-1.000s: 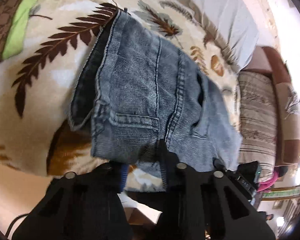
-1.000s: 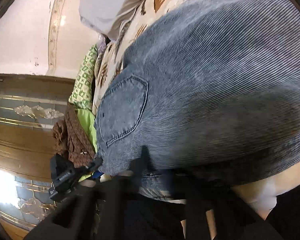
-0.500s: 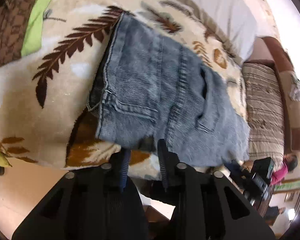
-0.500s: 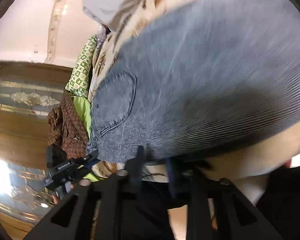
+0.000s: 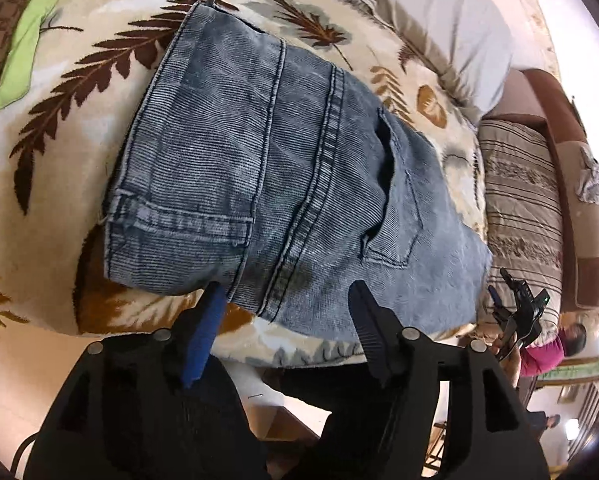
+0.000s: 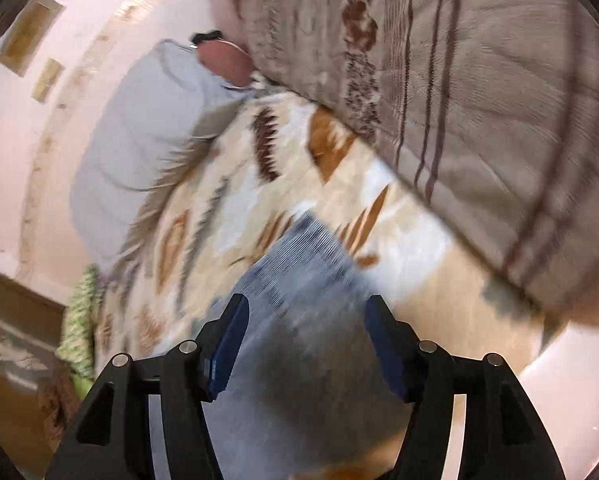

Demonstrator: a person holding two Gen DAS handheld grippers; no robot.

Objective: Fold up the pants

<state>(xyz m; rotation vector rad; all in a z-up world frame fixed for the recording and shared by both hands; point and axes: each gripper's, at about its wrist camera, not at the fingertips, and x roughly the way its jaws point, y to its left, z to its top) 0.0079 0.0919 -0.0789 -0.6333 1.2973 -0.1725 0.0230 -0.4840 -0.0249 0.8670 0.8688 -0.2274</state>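
Folded corduroy jeans [image 5: 283, 184] lie on a leaf-print blanket [image 5: 59, 120] at the bed's edge. Left gripper [image 5: 285, 300] and right gripper [image 6: 305, 320] both hover spread wide, holding nothing. A careless nudge could tip the overhanging bundle off the edge.

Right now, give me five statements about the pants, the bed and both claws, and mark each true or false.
1. The folded denim pants lie on a leaf-patterned blanket. True.
2. The left claw is clamped on the pants. False: its jaws stand open, holding no fabric.
3. The right claw is open. True.
4. A grey pillow lies on the bed beyond the pants. True.
5. The pants hang in the air between both claws. False: they rest flat on the blanket, and neither claw holds them.
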